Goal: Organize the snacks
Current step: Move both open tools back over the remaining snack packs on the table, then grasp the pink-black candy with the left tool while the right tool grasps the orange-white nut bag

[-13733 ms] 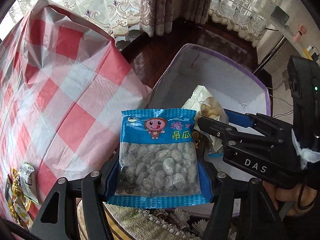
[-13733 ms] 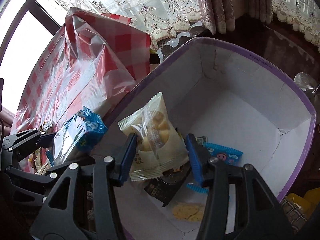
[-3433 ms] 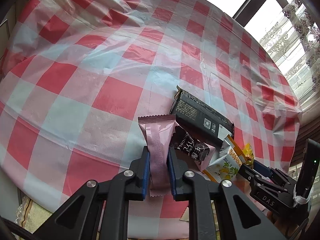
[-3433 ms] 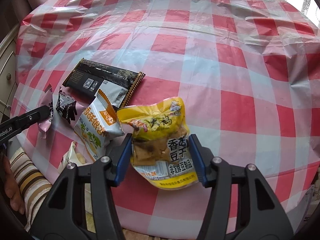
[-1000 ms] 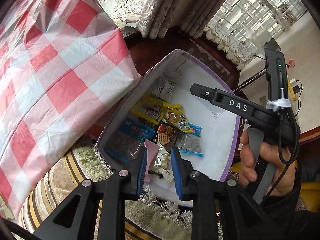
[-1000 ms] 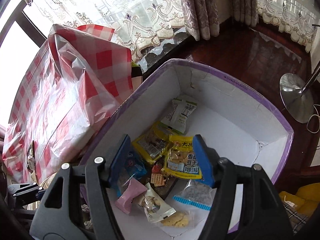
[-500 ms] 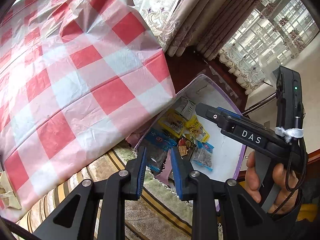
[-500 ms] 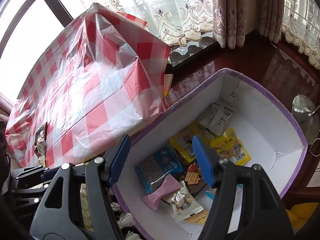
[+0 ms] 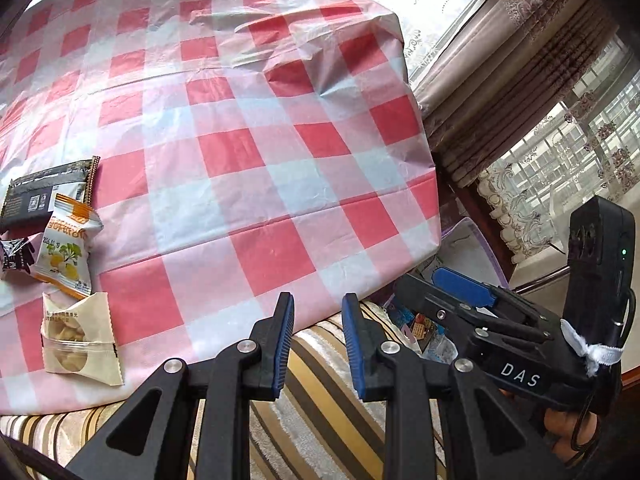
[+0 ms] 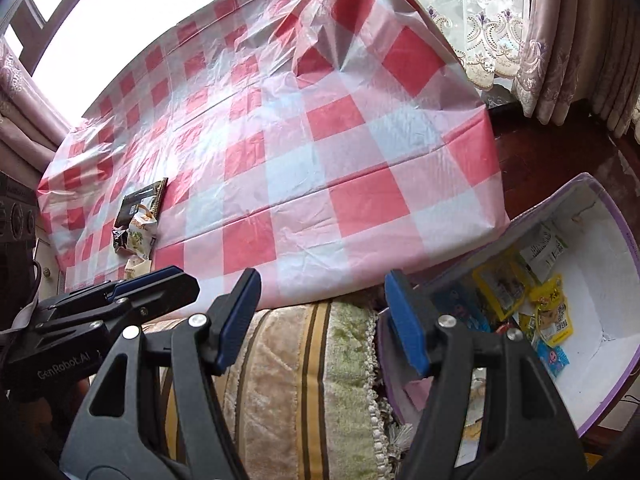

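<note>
Left tongs (image 9: 318, 336) narrowly parted, empty; right tongs (image 10: 322, 320) wide, empty. Packets (image 9: 66, 248) overlap far left of both: risk of pinching two at once.

Partly hidden: box (image 9: 476, 240) behind right gripper (image 9: 448, 292) and tablecloth (image 9: 240, 160); black packet (image 9: 44, 194) cut by left edge; box snacks' (image 10: 516, 292) print unreadable.

"DAS" marks the right gripper (image 9: 460, 292); "GenRobot.AI" the left gripper (image 10: 160, 280).
</note>
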`<state>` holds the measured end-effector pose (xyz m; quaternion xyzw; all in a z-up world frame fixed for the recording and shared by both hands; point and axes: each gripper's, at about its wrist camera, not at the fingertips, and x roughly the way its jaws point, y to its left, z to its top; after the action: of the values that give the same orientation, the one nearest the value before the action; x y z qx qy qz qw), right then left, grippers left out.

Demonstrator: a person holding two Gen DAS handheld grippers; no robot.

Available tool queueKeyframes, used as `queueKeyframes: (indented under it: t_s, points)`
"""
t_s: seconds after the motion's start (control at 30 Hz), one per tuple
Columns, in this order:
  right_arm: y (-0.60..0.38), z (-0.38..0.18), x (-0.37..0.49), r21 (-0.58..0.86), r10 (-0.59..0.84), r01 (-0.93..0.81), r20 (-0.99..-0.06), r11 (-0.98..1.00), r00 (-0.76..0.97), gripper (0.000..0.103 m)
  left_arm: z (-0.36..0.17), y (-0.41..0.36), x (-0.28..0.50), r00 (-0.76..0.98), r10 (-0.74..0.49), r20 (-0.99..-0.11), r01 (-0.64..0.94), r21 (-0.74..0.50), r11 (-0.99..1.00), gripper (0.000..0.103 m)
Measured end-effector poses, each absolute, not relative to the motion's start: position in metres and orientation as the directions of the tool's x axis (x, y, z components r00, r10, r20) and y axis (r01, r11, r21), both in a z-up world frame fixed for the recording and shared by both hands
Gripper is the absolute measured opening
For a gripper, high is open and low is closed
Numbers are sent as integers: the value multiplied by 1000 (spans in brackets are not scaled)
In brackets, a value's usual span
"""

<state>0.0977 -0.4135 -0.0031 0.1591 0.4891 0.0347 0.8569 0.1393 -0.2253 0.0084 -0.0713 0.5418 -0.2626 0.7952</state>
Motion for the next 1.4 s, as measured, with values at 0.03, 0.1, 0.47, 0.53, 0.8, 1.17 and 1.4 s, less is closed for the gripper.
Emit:
queueKeyframes:
  t_s: [0.03, 0.1, 0.47, 0.53, 0.8, 1.17, 1.4]
  points:
    - [-403, -2, 100, 302, 222, 76, -828, 950, 515, 68, 7, -215, 140, 282, -495, -822, 319, -406, 857, 26]
    - [-388, 0, 104, 297, 235, 45, -830, 954, 505, 68, 5, -194, 142, 299, -492, -818, 271, -422, 865, 26]
    - [-316, 1, 127, 266, 263, -60, -847, 962, 461, 68, -17, -75, 146, 375, -449, -811, 2, -484, 875, 26]
    - [-306, 1, 130, 262, 267, -75, -850, 962, 454, 68, -21, -59, 147, 385, -447, -808, -39, -498, 866, 26]
    - [-267, -3, 146, 255, 285, -127, -857, 958, 430, 68, -37, -12, 165, 430, -447, -785, -177, -559, 810, 26]
    - [-234, -13, 166, 264, 310, -168, -867, 950, 390, 68, -61, 4, 201, 413, -493, -765, -242, -615, 751, 31]
    - [-217, -15, 179, 270, 323, -186, -862, 945, 390, 68, -59, 4, 218, 431, -487, -760, -235, -615, 753, 33]
